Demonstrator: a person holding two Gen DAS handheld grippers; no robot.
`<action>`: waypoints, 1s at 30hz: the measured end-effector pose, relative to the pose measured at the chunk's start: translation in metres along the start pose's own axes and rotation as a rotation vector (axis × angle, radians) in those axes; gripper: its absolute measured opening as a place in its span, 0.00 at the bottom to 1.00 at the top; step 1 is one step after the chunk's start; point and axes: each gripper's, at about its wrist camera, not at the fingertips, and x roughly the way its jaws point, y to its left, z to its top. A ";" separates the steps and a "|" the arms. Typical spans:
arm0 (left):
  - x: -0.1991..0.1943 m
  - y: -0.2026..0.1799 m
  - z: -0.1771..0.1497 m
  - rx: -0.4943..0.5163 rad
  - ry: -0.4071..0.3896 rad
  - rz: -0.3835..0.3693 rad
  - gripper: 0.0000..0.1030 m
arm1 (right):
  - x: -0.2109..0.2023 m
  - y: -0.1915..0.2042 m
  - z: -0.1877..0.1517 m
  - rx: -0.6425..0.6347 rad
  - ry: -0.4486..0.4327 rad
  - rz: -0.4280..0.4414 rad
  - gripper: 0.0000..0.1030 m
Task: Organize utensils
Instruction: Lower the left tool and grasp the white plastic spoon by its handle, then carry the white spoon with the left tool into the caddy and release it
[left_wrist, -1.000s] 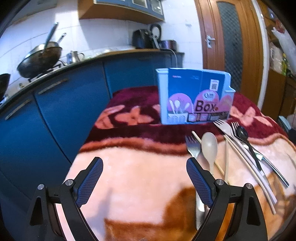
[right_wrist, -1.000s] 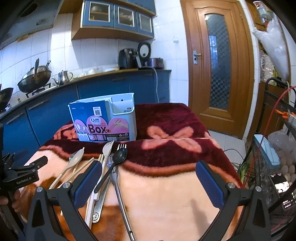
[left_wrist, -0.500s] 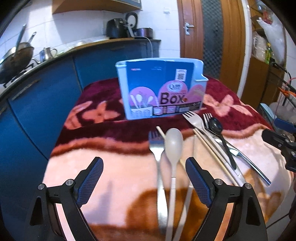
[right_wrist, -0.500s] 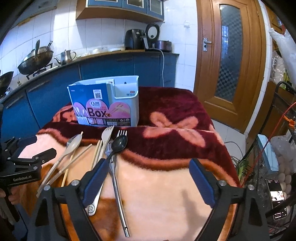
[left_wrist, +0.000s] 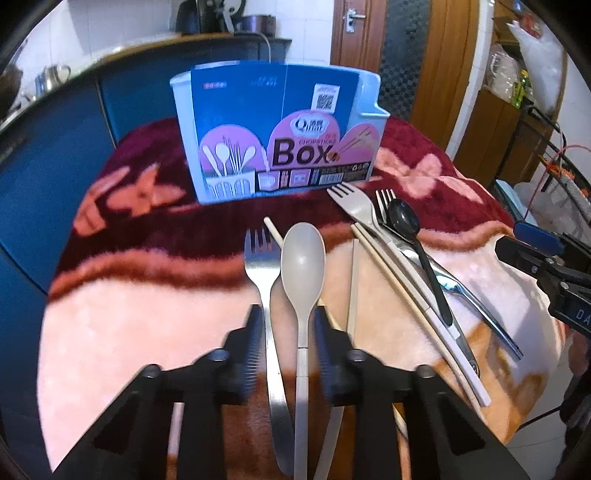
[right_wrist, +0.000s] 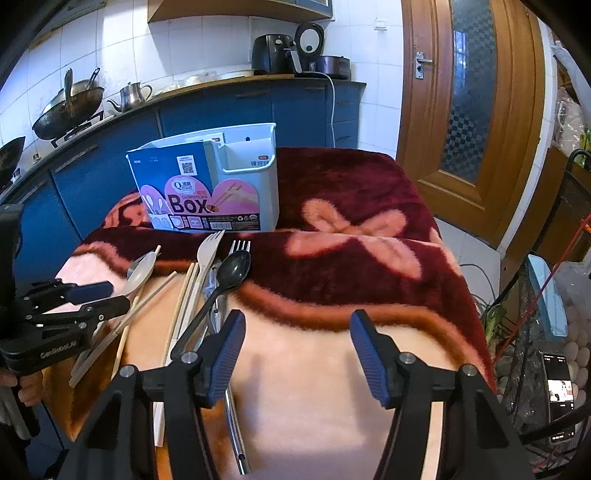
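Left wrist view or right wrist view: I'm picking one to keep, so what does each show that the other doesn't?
Only left wrist: the steel fork and beige plastic spoon handles between the left gripper, jaws just closing, not yet pinching. Only right wrist: the blue utensil box seen into its open top, and a black wok. Both: box, black plastic spoon.

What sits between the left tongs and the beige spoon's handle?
The metal fork. Its handle lies beside the beige spoon inside the left tongs, which have just been closing, so both would likely get pinched together.
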 end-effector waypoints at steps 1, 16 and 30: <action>0.000 0.001 0.000 -0.006 0.000 -0.005 0.14 | 0.001 0.000 0.001 -0.001 0.001 0.001 0.59; -0.025 0.023 0.008 -0.078 -0.156 -0.038 0.10 | 0.027 0.011 0.023 0.044 0.088 0.065 0.53; -0.034 0.047 0.012 -0.139 -0.235 -0.047 0.10 | 0.079 0.019 0.039 0.130 0.224 0.161 0.38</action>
